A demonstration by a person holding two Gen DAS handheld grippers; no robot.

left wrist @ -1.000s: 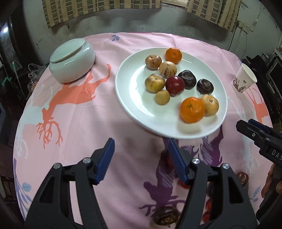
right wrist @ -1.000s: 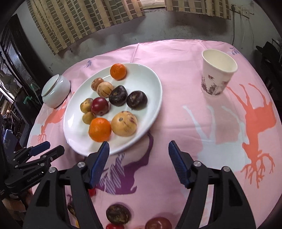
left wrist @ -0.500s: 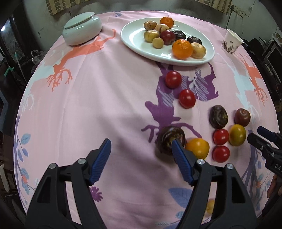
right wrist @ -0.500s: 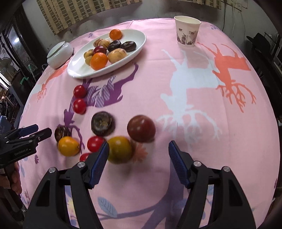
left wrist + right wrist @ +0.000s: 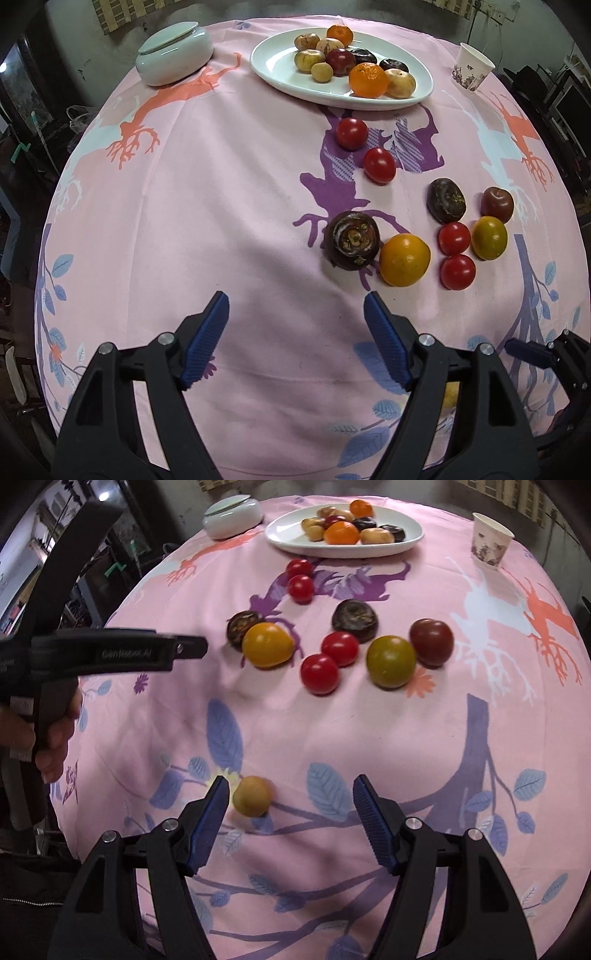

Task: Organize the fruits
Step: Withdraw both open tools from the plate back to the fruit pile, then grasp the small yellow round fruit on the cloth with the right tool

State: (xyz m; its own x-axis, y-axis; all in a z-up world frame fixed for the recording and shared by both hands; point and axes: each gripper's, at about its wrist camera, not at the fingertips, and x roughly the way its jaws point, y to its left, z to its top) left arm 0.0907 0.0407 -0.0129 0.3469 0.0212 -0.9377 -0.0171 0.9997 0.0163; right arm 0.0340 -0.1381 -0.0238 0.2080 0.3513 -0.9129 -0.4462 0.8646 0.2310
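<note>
- The left hand-held gripper (image 5: pixel 295 321) is held over bare pink cloth; its blue-padded jaws are opening and nothing is seen between them.
- The right hand-held gripper (image 5: pixel 290 803) is held with its jaws apart and clamped on nothing; a small tan fruit (image 5: pixel 252 795) is seen on the cloth just beside the left pad, not pressed by it.
- In the right wrist view, the left tool is seen from the side, gripped by a hand (image 5: pixel 51 734) at the picture's left edge.
- Beyond the left jaws, a dark brown fruit (image 5: pixel 351 240) is found touching an orange-yellow fruit (image 5: pixel 404 260).
- Further right, two red tomatoes (image 5: pixel 454 238), a green-yellow fruit (image 5: pixel 489 237), a dark red fruit (image 5: pixel 497 204) and another dark fruit (image 5: pixel 446 199) are clustered.
- Two more tomatoes (image 5: pixel 351 133) are seen nearer the plate.
- At the far side of the bench (image 5: pixel 221 184), a white plate (image 5: pixel 280 70) is loaded with mixed fruit.
- A lidded white bowl (image 5: pixel 173 59) is placed to the plate's left, a paper cup (image 5: pixel 472 72) to its right.
</note>
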